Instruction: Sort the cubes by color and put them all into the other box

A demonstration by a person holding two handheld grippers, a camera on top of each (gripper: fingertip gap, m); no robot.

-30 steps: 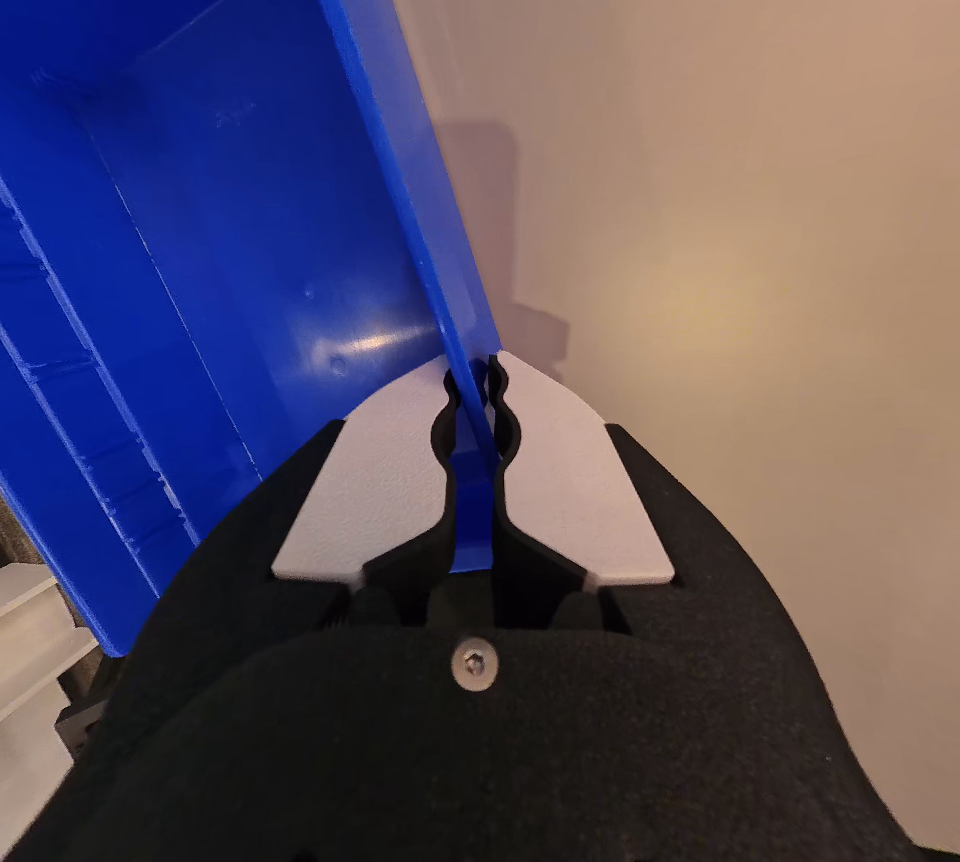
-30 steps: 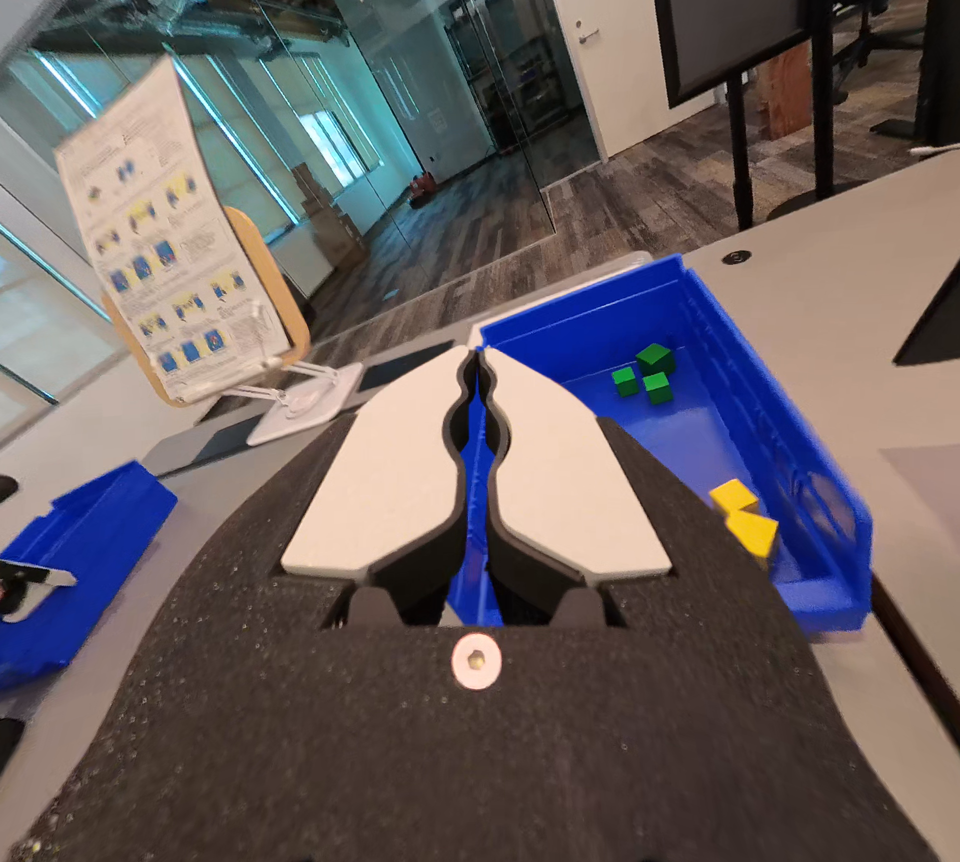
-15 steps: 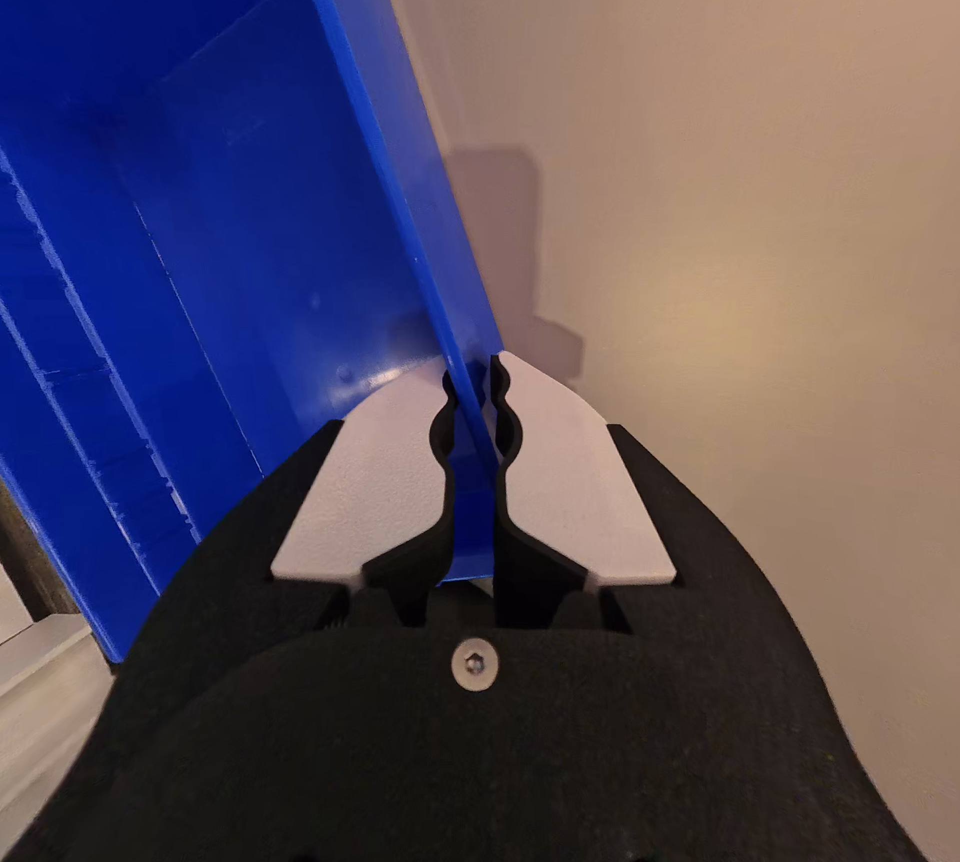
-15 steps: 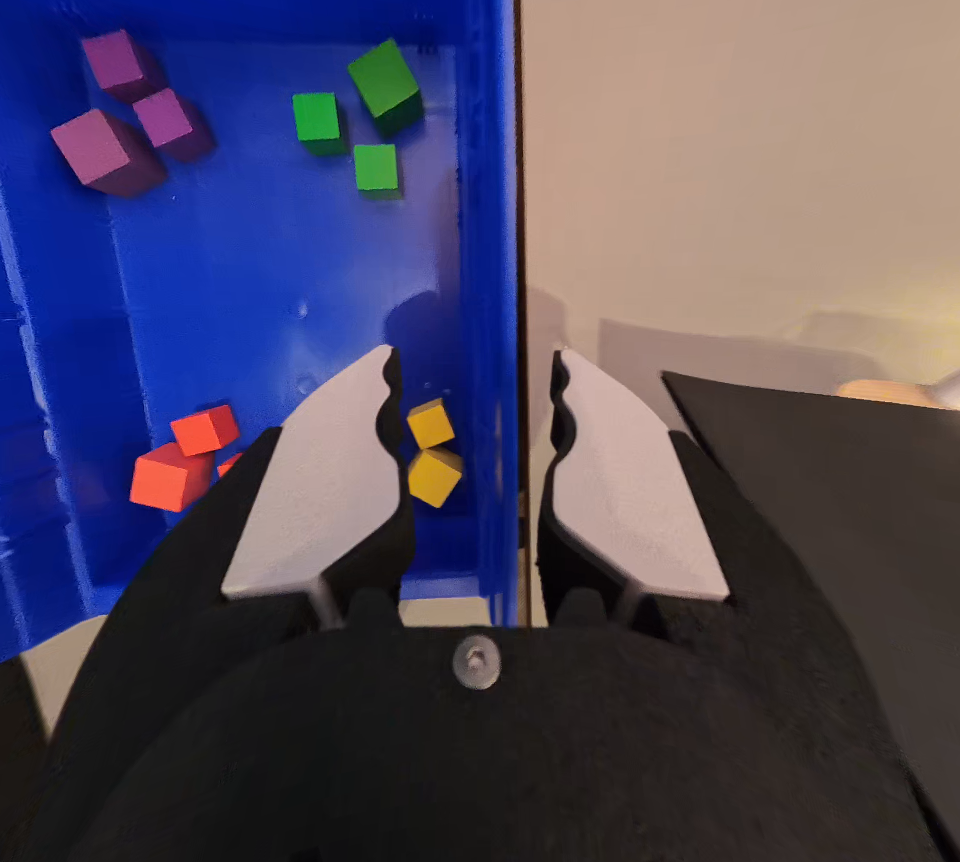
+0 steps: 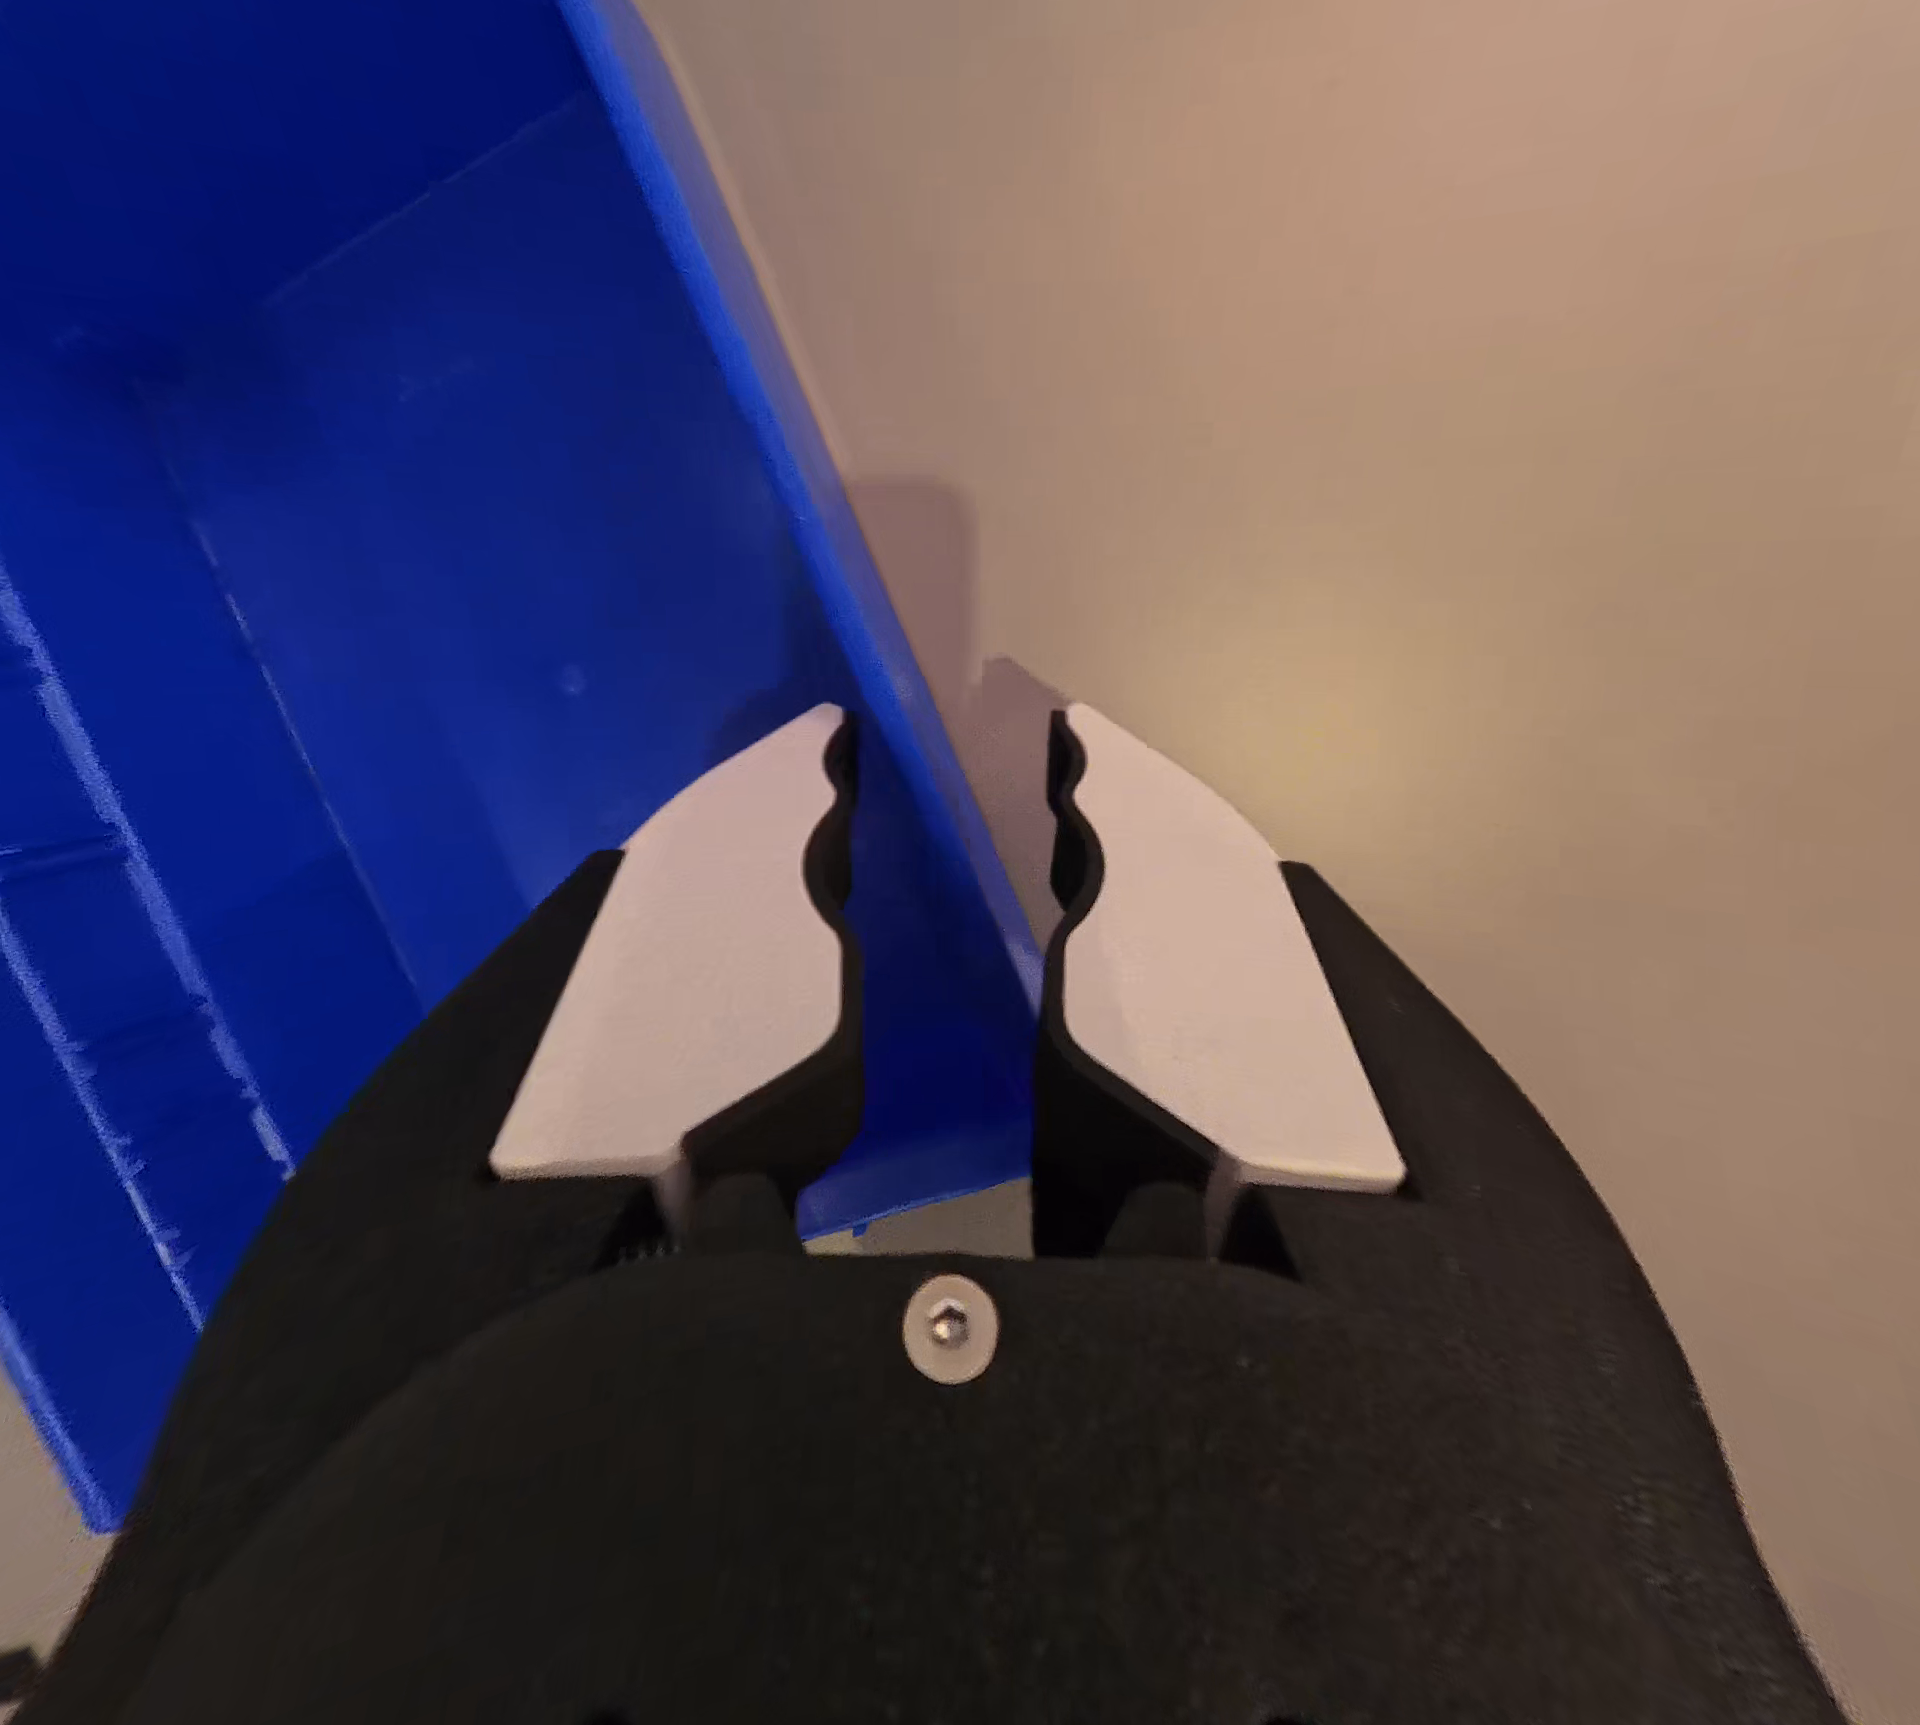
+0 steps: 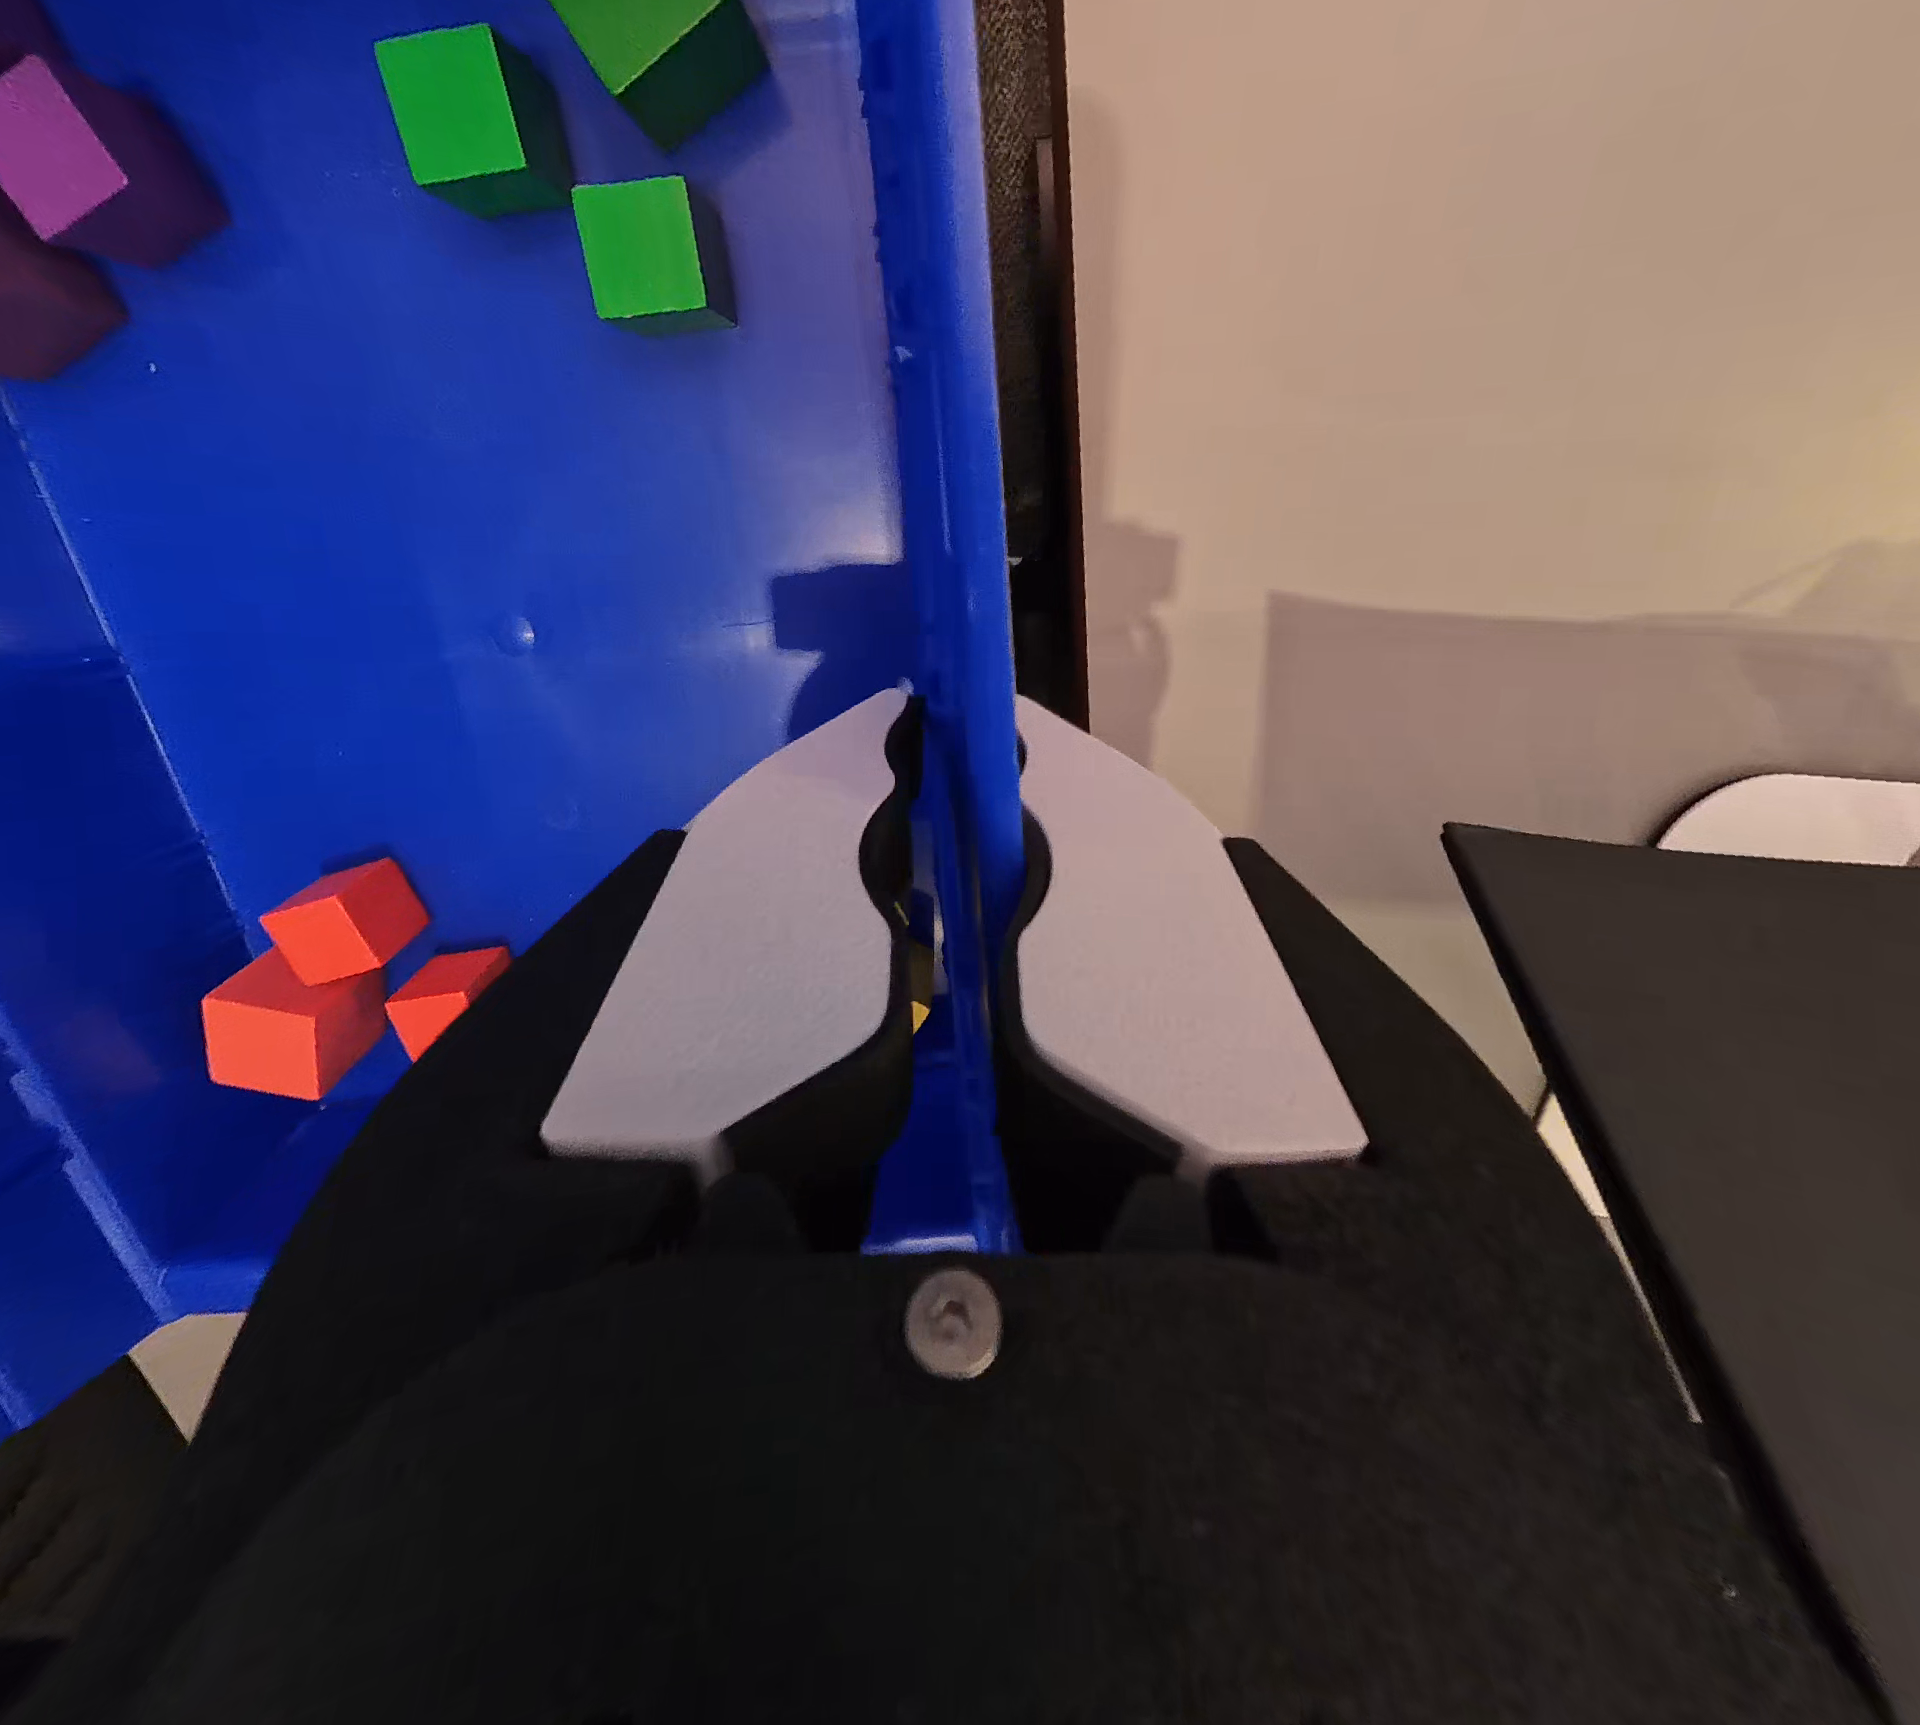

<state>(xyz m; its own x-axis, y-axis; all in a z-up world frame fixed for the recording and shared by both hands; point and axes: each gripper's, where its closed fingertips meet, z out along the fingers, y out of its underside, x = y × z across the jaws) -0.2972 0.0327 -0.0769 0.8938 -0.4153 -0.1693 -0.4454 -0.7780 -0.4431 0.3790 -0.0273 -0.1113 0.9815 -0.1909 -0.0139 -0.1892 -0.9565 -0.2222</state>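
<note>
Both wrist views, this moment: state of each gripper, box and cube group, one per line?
left gripper: open, fingers astride the empty box's side wall, not clamping.
empty box: no cubes visible inside.
right gripper: shut on the filled box's side wall.
filled box: holds sorted cubes.
green cubes: three, grouped by that wall.
red cubes: three, clustered.
purple cubes: at left edge, partly cut off.

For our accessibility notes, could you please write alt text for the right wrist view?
The right gripper is shut on the side wall of a blue box. Inside lie three green cubes, orange-red cubes and purple cubes, grouped by colour. A black panel lies on the pale table to the right.
</note>
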